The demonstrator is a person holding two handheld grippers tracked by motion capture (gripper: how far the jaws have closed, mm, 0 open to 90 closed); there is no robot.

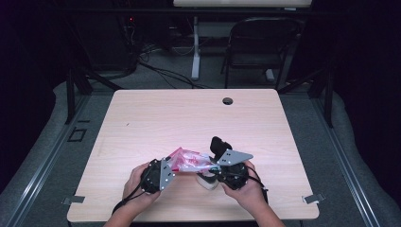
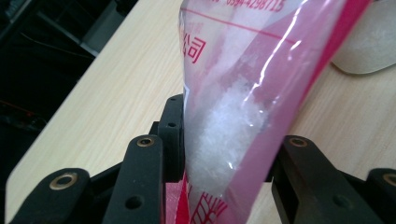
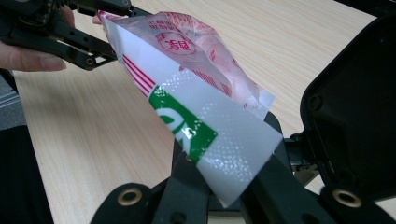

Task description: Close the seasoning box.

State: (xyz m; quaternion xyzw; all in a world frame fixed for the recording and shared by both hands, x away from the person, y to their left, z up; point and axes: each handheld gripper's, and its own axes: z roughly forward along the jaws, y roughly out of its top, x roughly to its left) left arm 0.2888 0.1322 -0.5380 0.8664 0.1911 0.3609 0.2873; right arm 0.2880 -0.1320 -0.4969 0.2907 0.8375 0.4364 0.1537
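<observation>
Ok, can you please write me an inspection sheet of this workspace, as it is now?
Surface: light wood table, bare apart from the items below; one round hole near the far edge.
Job's things: pink bag with white grains inside, held off the table between the two grippers.
Clutter: white bowl under the right hand, contents unclear.
Grippers: left gripper grips one end of the bag; right gripper is shut on the flat sealed corner.
Cables: black cable trails from the left gripper towards the near edge.
Surroundings: folding chair and floor cables behind the table; dark around.
</observation>
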